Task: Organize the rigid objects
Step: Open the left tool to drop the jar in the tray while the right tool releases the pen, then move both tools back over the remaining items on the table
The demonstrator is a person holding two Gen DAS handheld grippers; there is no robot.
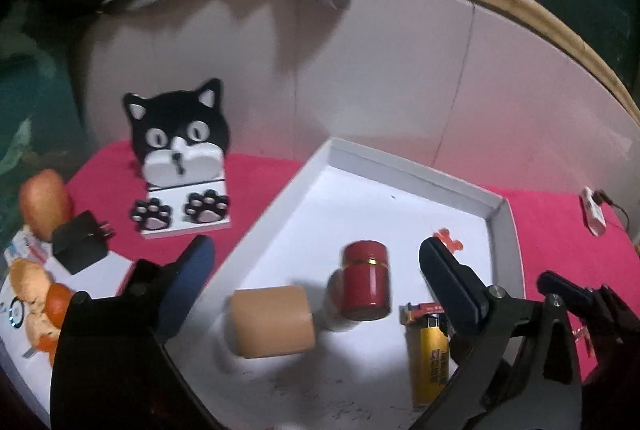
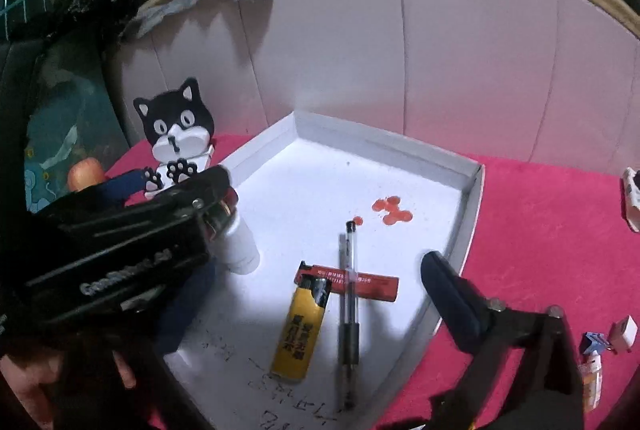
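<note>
The left hand-held gripper (image 1: 316,270) has black linkage arms joined by silver screws, one finger padded dark blue and the other black. The right hand-held gripper (image 2: 320,294) has black arms too, with silver screws and a long black finger. Pale lettering runs along the left gripper's black body.

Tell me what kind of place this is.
Probably a home tabletop set up for sorting small items: a pink cloth under a shallow white cardboard tray, a curved white backdrop, and a black-and-white cat-shaped stand.
</note>
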